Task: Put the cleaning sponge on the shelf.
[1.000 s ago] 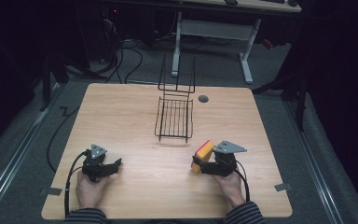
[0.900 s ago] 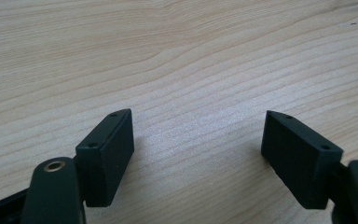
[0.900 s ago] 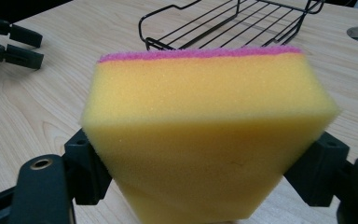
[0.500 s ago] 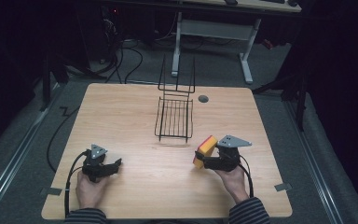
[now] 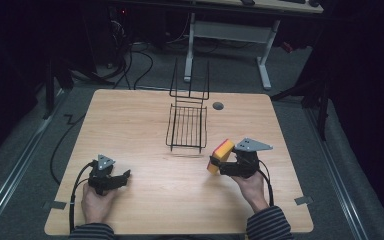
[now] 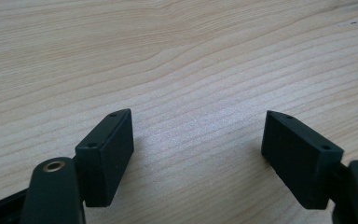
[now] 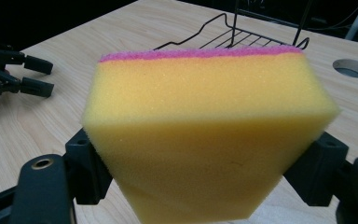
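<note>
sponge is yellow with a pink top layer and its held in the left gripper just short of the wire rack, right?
Not quite: the sponge is held in the right gripper, not the left. The right gripper view shows its fingers pressing the yellow sides, pink layer on top, with the wire rack just beyond.

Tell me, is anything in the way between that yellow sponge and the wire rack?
Nothing visible is. The right gripper holds the sponge clamped just in front of the wire rack; between them lies bare wooden table. The left gripper rests far off.
</note>
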Tool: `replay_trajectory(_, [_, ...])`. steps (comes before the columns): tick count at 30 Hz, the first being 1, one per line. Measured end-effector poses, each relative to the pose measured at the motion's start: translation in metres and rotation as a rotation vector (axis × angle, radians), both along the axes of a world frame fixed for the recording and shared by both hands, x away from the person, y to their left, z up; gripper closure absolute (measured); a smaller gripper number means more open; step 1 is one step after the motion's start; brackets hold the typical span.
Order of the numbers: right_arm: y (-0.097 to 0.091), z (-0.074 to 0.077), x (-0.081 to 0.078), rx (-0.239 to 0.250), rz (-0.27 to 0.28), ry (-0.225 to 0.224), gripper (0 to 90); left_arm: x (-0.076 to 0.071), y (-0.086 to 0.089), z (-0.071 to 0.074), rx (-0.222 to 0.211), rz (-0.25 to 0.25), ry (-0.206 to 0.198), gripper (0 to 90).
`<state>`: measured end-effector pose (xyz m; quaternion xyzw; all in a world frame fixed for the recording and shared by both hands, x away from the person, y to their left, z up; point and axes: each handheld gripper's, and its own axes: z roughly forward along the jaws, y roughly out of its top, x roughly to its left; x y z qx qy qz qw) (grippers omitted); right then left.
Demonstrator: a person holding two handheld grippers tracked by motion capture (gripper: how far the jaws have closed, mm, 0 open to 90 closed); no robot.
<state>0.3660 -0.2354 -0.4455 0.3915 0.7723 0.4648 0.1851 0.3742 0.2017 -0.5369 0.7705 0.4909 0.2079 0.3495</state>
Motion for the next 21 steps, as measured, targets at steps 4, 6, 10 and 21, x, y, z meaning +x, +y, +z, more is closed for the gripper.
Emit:
replay_trajectory(4, [0.002,0.004,0.003,-0.001,0.006,-0.012,22.5,0.000,0.000,0.000,-0.001,0.000,0.001,25.6])
replay_trajectory(6, [0.004,0.006,0.005,-0.002,0.007,-0.011,22.5,0.000,0.000,0.000,-0.001,0.000,0.001,25.6])
replay_trajectory(10, [0.009,0.013,0.010,-0.006,0.012,-0.024,22.6,0.000,0.000,0.000,-0.001,0.000,0.001,25.7])
replay_trajectory(21, [0.020,0.028,0.031,-0.008,0.021,-0.032,22.6,0.000,0.000,0.000,-0.005,-0.002,0.001,25.7])
